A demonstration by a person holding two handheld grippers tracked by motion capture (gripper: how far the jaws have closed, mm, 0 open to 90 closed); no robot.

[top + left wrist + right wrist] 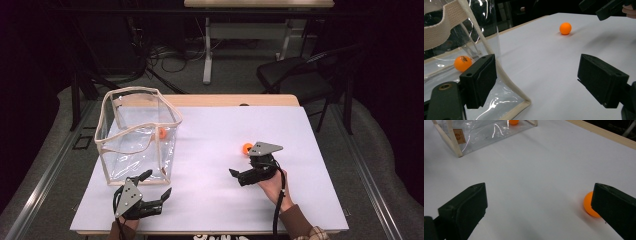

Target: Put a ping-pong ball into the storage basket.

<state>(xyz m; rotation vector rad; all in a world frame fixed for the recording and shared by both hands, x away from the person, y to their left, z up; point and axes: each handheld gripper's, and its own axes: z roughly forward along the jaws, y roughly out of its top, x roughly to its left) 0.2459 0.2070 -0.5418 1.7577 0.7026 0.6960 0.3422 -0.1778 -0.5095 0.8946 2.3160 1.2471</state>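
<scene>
A clear plastic bag with beige fabric trim (106,107) stands open at the table's left, and one orange ball (162,132) lies inside it. A second orange ball (247,148) rests on the white table. My left gripper (156,185) is open by the bag's near right corner, holding nothing. The left gripper view has the bag's corner trim (506,77) just inside its left jaw, the inner ball (463,63) behind the plastic, and the loose ball (565,28) farther off. My right gripper (242,165) is open beside the loose ball (589,203), which is half hidden by its right jaw.
A white sheet (210,200) covers the table, with a wooden edge (235,100) at the far side. Beyond it stand a black chair (295,75) and another table's legs (207,55). Bare sheet lies between the two grippers.
</scene>
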